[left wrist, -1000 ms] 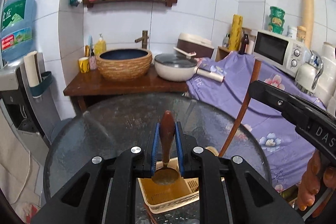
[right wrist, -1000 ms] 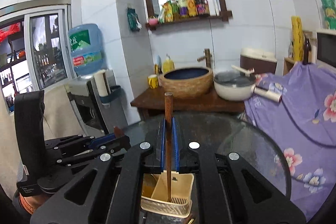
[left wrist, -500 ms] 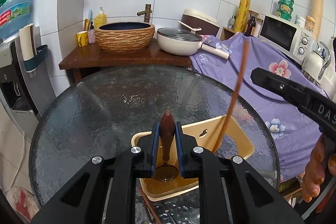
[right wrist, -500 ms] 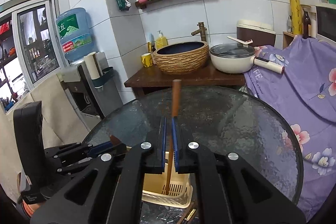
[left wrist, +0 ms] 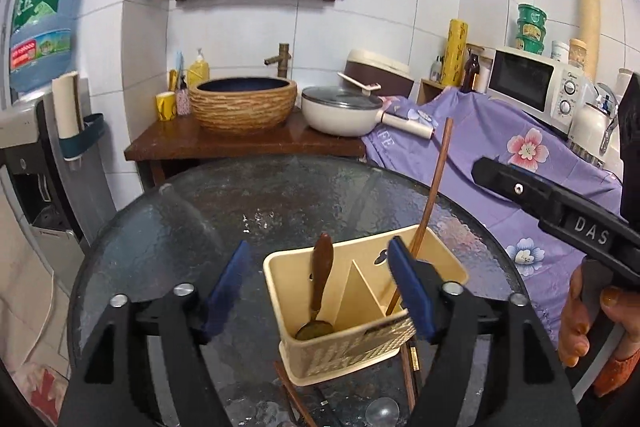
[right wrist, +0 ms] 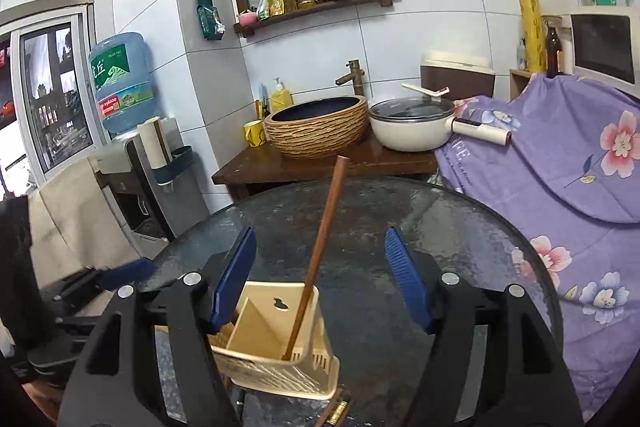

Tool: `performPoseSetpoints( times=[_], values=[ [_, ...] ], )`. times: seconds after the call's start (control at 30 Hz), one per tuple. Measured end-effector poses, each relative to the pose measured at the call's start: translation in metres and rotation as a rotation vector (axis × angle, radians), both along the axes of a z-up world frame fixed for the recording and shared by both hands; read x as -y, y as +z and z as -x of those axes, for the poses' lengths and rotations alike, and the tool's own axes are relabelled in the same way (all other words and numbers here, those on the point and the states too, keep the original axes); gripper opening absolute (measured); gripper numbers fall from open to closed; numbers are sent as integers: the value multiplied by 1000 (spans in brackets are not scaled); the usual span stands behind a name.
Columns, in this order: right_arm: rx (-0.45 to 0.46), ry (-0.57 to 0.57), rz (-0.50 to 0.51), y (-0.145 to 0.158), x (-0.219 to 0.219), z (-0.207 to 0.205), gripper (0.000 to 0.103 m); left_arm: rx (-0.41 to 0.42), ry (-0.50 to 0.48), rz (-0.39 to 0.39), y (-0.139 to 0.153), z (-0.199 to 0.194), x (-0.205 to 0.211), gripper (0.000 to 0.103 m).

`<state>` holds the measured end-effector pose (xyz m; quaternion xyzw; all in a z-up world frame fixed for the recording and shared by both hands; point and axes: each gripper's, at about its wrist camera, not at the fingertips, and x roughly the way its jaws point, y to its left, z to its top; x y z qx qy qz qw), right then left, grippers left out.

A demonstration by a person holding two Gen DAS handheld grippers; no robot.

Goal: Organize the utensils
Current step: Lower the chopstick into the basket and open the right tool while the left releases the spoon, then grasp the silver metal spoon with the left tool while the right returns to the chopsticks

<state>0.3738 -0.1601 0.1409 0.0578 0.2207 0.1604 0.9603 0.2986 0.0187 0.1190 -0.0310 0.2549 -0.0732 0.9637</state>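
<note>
Loose utensils (left wrist: pixel 412 367) near edge of caddy (left wrist: pixel 344 347), on glass table (left wrist: pixel 200 227): dark sticks poking out from under caddy base, type unclear, likely chopsticks; same bits visible in right view. Left gripper (left wrist: pixel 320 287) wide apart, holding nothing, blue pads either side of caddy, not touching it. Wooden spoon (left wrist: pixel 318 291) inside caddy's left compartment, bowl down, handle leaning up against back wall. Chopstick (left wrist: pixel 430 195) in caddy's right compartment, tip at floor, leaning up and away over far rim. Right gripper (right wrist: pixel 320 283) also spread wide, empty, chopstick standing free between the jaws, above and just behind caddy. Divider between compartments keeping spoon and chopstick apart.

Step judged: release done for both items, next likely retreat and fetch leftovers beside caddy. For clean retreat: lift straight back with jaws kept wide, avoiding brushing the leaning chopstick, since a nudge could tip it out or shove the light caddy. For leftovers: approach low at caddy's near side, pinch mid-shaft, watch slippery glass. Sort by type, chopsticks to right compartment, spoons left.

Beyond caddy: wooden counter with woven basin (left wrist: pixel 242 105) and white pan (left wrist: pixel 340 111), far from caddy, not involved.
</note>
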Motion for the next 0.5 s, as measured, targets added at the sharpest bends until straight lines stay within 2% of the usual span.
performPoseSetpoints(
  times=[0.07, 0.17, 0.37, 0.43, 0.5],
  values=[
    [-10, -12, 13, -5, 5, 9, 68, 3, 9, 14, -4, 11, -5, 86],
    [-46, -17, 55, -24, 11, 24, 70, -28, 25, 29, -19, 23, -14, 87],
    [-179, -31, 173, -84, 16, 47, 70, -127, 98, -11, -70, 48, -32, 87],
    [-239, -33, 191, -106, 17, 53, 70, -169, 110, -17, -87, 54, -37, 84],
    [-290, -35, 206, -126, 17, 62, 70, -219, 113, -10, -102, 60, -42, 73]
  ],
)
